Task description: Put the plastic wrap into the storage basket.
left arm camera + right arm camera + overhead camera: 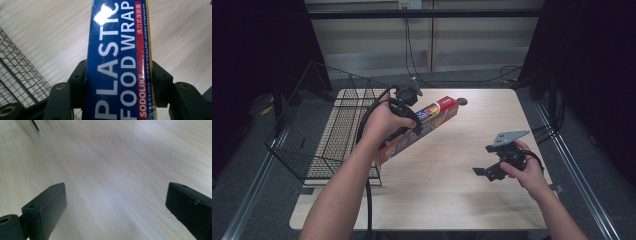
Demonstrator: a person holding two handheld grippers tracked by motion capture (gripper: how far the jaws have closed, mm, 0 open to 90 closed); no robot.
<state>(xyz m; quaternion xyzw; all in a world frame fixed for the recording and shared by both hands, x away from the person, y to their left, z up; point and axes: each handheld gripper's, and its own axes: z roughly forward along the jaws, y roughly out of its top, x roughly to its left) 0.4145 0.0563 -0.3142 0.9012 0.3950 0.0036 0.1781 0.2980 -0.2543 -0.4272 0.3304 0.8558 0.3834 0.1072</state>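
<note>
While clamped, the left gripper [117, 77] hides the box [117, 45].

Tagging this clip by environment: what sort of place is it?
Probably a lab recording booth, not a home: a bare light wooden table ringed by black curtains, loose cables on the grey floor, and a black wire basket at the table's left.

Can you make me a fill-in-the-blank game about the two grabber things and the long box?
1. The left gripper is shut on the ____ wrap box.
2. The right gripper has ____ jaws with nothing between them.
3. The wire ____ stands at the left edge of the wooden table.

Missing words: plastic food; open; basket
</note>
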